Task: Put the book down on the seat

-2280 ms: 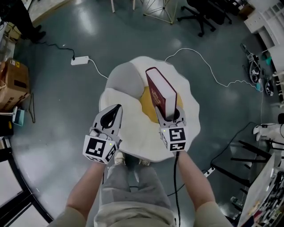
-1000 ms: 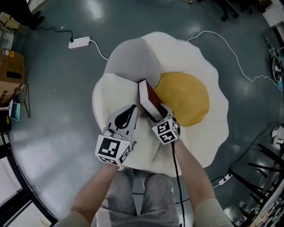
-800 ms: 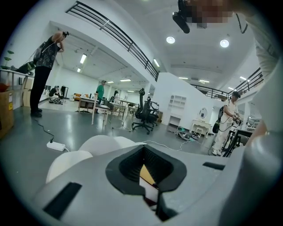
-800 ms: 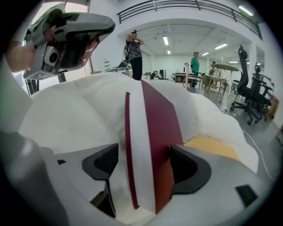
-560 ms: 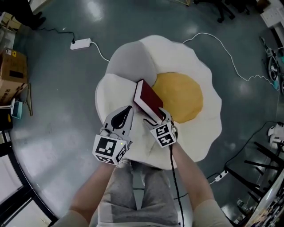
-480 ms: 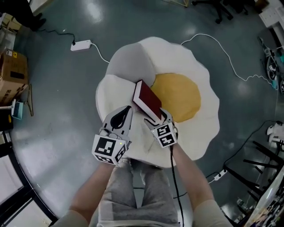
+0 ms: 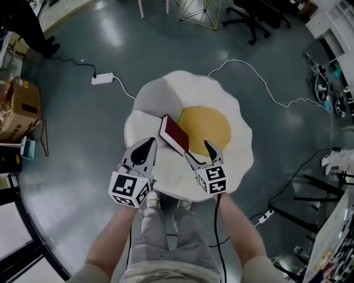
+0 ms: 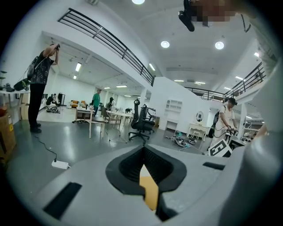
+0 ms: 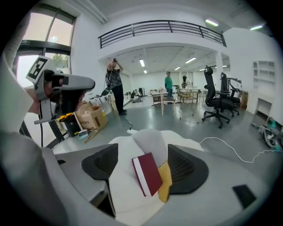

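Observation:
A dark red book [image 7: 175,134] lies flat on the fried-egg-shaped seat [image 7: 232,157], between its grey patch and the yellow yolk [image 7: 206,125]. My right gripper [image 7: 198,150] hangs just near of the book, jaws wide open, touching nothing. In the right gripper view the book [image 9: 148,173] lies free on the seat beyond the right gripper [image 9: 143,150]. My left gripper [image 7: 150,142] is shut and empty, to the left of the book over the seat's white edge. In the left gripper view the left gripper [image 8: 143,152] shows only a sliver of yolk between its jaws.
A white power strip [image 7: 103,78] and a white cable [image 7: 260,83] lie on the grey floor beyond the seat. A cardboard box [image 7: 19,108] stands at the left, an office chair [image 7: 254,16] at the far right. Several people [image 9: 114,84] stand in the hall.
The right gripper has opened and let go of the book, then drawn back toward me. The book has gone from on edge to flat on the seat. The left gripper stays shut.

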Tool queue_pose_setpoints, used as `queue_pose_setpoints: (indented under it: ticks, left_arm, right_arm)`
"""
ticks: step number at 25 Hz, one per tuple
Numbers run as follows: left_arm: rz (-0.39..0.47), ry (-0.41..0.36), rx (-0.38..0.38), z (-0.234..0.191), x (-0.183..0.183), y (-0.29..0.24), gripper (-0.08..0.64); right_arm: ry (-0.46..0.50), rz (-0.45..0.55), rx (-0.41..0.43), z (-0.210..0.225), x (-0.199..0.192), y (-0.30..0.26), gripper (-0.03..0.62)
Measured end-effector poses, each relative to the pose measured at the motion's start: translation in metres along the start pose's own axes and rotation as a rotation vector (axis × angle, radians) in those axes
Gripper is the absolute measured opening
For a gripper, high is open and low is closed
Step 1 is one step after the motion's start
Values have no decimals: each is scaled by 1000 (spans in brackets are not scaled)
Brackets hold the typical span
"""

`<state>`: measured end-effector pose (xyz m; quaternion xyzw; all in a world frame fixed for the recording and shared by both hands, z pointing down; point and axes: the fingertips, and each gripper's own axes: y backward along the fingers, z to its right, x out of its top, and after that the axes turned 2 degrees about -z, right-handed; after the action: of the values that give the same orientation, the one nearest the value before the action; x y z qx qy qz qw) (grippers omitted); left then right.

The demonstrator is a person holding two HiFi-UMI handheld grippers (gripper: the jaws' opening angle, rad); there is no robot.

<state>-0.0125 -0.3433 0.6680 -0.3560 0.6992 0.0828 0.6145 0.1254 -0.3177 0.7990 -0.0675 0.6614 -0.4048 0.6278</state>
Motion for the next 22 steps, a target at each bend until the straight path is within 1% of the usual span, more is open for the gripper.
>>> queue_pose_setpoints:
  ticks: [4,6,9,13,15,18,22]
  left_arm:
    - [40,-9,-1,21,60,26,3]
    - [59,-27,-13,34,88,39,3]
    - [85,-62,-34,53,125,61,3]
    - [133,-82,-59,74,173,90,3]
    - [153,-95,-69,84,192,103,3]
    - [182,-105,-81,97,220,123,3]
    - [227,-129,-98,111,256,155,3]
  right_arm:
    - [-4,76,-13,-8,65,58,347]
    - [6,113,-23,-11,97,85,347]
    - [25,175,-38,-20,142,126,347]
    - [29,267,-55,-30,200,179,347]
    - [46,305,-75,-34,224,203,342]
    - [73,362,-119,-41,258,240,291]
    - [75,449,-133,-58,298,290,264]
